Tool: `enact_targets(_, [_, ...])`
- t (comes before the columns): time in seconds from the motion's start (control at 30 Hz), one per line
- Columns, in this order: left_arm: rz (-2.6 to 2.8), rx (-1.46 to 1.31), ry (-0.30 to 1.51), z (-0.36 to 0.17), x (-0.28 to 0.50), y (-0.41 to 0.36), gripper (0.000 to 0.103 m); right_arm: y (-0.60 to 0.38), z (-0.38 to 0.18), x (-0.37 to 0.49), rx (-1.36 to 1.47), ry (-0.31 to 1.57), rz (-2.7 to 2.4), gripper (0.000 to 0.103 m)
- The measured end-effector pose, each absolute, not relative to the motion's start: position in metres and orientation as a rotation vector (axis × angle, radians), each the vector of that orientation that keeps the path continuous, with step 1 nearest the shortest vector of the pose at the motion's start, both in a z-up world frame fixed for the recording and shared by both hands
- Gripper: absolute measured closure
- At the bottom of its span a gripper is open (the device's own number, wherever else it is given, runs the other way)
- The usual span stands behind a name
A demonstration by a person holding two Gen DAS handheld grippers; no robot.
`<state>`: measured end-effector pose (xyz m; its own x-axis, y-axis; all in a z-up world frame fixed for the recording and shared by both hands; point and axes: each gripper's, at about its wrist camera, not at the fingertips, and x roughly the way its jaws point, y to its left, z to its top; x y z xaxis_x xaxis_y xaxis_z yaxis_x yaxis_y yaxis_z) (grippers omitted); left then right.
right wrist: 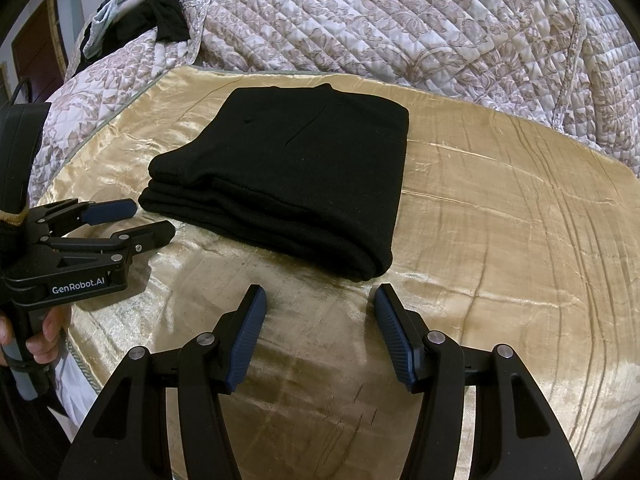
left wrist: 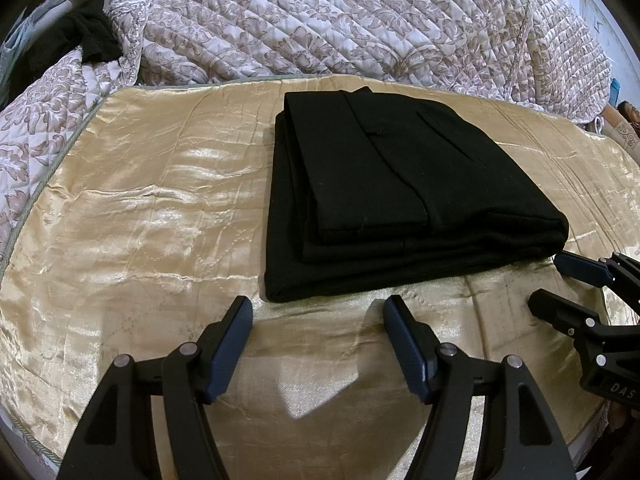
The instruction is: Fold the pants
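My pants [left wrist: 400, 200] lie folded in a neat stack on the gold sheet [left wrist: 140, 208], so I hold my left claw [left wrist: 318, 312] and right claw [right wrist: 318, 300] wide and empty just short of the stack's near edge, judging the folding done.

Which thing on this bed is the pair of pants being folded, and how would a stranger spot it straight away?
Start at the shiny gold satin cover spread on the bed in front of the quilted floral bedspread. In its middle lies the black pants, folded into a flat rectangular stack of layers. Unlike the crumpled dark clothes heaped at the far left corner, it is neat, square and alone on the gold cloth.
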<state>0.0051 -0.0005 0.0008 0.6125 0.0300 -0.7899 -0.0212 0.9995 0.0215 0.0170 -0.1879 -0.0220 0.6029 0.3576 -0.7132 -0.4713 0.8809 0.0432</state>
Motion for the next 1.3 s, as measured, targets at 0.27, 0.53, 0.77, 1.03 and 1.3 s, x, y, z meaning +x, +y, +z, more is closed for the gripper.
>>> enact_targets(0.27, [0.03, 0.012, 0.911, 0.0007, 0.0047, -0.0006, 0.032, -0.1875, -0.022, 0.0169, -0.159, 0.788, 0.481, 0.045])
enact_targets(0.53, [0.03, 0.013, 0.911, 0.0005, 0.0047, -0.0004, 0.032, -0.187, -0.0218, 0.0164, -0.159, 0.788, 0.48, 0.045])
enact_targets(0.77, [0.029, 0.013, 0.912, 0.0006, 0.0051, -0.0007, 0.032, -0.1866, -0.022, 0.0159, -0.16, 0.788, 0.479, 0.044])
enact_targets(1.03, [0.031, 0.013, 0.913, 0.0001, 0.0053, -0.0008, 0.032, -0.1862, -0.0219, 0.0161, -0.161, 0.788, 0.478, 0.043])
enact_targets(1.3, [0.031, 0.015, 0.913, 0.0004, 0.0057, -0.0012, 0.032, -0.1858, -0.0217, 0.0157, -0.161, 0.787, 0.477, 0.043])
